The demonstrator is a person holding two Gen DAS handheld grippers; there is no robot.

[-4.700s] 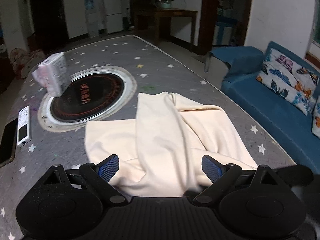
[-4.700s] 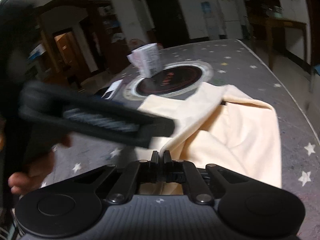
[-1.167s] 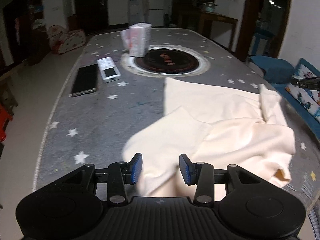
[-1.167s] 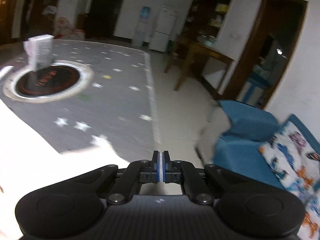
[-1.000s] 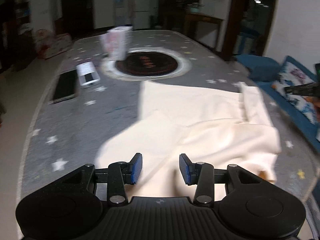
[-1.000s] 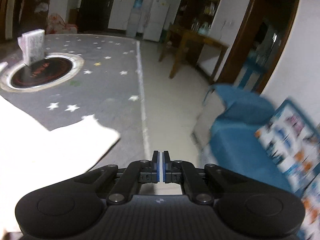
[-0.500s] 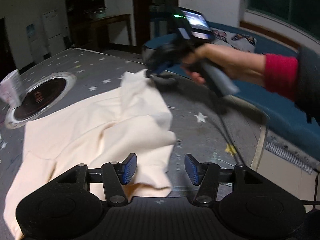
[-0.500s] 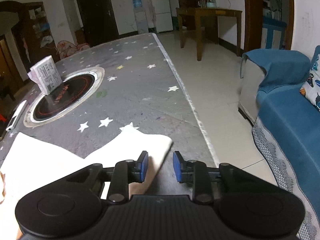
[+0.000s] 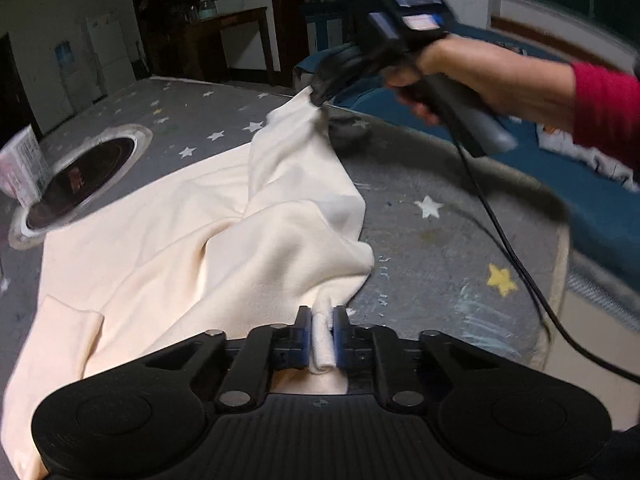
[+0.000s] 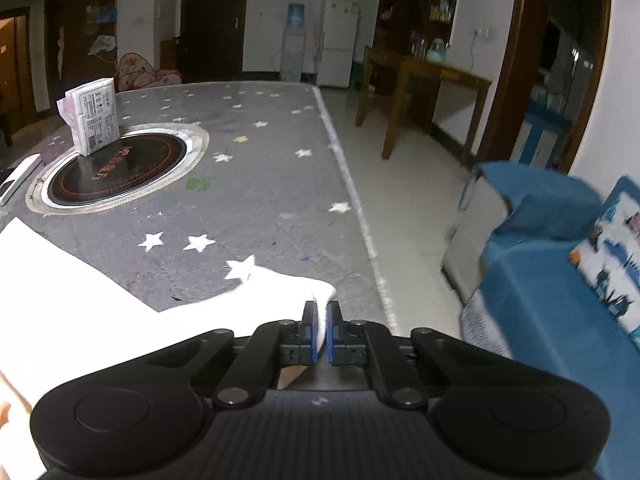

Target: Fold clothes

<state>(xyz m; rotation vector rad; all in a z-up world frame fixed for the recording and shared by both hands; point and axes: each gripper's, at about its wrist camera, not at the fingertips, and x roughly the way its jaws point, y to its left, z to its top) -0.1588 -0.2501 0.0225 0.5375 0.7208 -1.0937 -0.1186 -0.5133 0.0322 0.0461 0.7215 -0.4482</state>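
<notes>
You are working over a long grey table printed with stars, a round black hotplate sunk into its middle and a blue sofa off to the right. The cream garment lies rumpled across the near end of that table, one side bunched and twisted. Your left gripper is clamped on a narrow pinch of the near edge — a white roll of cloth shows between its blue pads. Your right gripper is likewise closed on the far corner, which the left camera shows lifted off the table. With both corners held, the sensible move looks like drawing the two apart until the edge between them goes taut, then lifting just enough for the twist in the middle to fall out before you lay it flat. Keep the pull even — the left grip is thin and could slip. Mind the cable trailing from your right hand across the table.
</notes>
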